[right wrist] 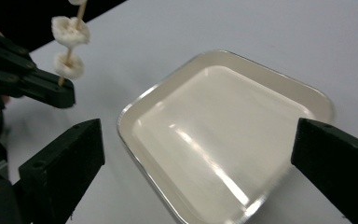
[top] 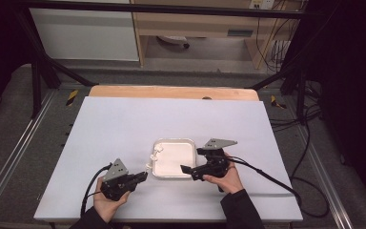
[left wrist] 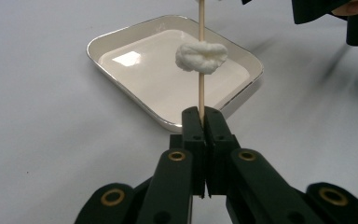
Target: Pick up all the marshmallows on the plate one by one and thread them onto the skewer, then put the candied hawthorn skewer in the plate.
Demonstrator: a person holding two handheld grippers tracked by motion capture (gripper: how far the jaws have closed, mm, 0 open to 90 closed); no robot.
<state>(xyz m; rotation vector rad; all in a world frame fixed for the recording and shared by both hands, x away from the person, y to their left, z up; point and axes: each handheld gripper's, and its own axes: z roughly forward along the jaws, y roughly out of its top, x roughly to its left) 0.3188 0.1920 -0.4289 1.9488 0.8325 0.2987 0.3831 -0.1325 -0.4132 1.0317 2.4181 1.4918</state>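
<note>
White cloth (top: 124, 129) on wood table (top: 171, 91) | left fingers (left wrist: 200, 122) clamp skewer (left wrist: 200, 28) | right fingers (right wrist: 191, 158) wide over tray (right wrist: 135, 112)

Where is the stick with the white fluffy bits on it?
In the high view, the thin wooden skewer sits in the left tongs, just off the left edge of the shallow white square tray.

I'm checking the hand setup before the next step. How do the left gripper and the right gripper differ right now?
The left gripper is shut, its jaws pinching a thin wooden skewer threaded with white pieces; the right gripper stands wide open with nothing between its jaws. The left gripper sits beside the white tray, while the right gripper hovers at the tray's near right edge. Both are black two-jaw tools, each held in one hand.
</note>
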